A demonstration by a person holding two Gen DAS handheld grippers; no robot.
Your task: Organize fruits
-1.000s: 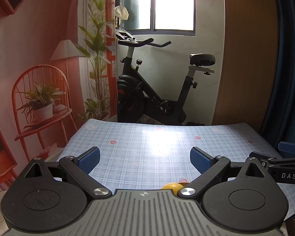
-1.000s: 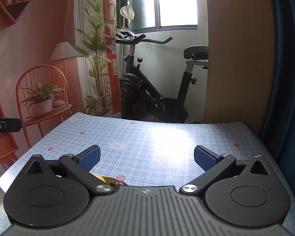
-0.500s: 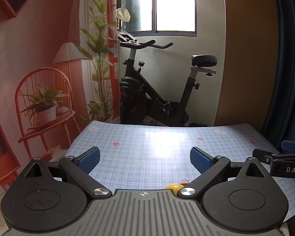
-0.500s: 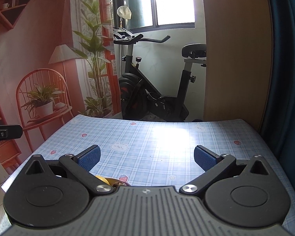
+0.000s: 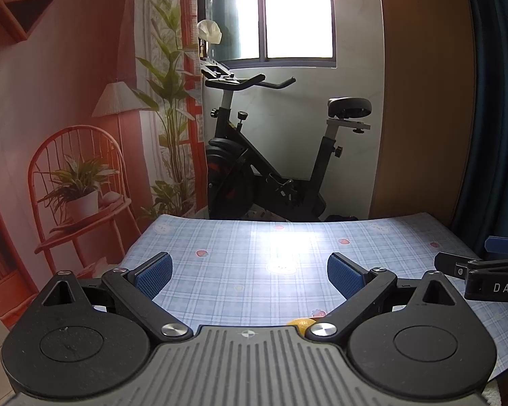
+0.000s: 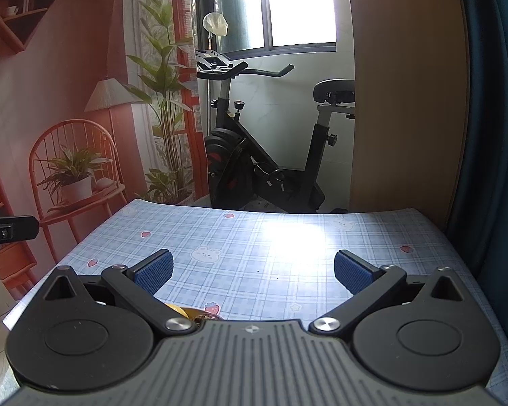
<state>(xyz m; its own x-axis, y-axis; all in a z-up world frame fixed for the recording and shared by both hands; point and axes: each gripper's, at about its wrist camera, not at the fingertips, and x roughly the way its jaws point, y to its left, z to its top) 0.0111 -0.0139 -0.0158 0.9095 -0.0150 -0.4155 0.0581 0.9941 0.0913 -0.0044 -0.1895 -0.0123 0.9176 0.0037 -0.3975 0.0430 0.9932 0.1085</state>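
My left gripper is open and empty above the blue checked tablecloth. A sliver of a yellow-orange fruit shows just under its body, mostly hidden. My right gripper is open and empty over the same cloth. A yellow fruit and something brown peek out below its left finger, mostly hidden. The right gripper's fingers also show at the right edge of the left wrist view. The left gripper's finger shows at the left edge of the right wrist view.
An exercise bike stands beyond the table's far edge. A wooden panel and a dark blue curtain are at the right. A mural with a chair and plants covers the left wall.
Both grippers have risen and tilted slightly, so the table's far edge sits lower in both views. Both stay open and empty.
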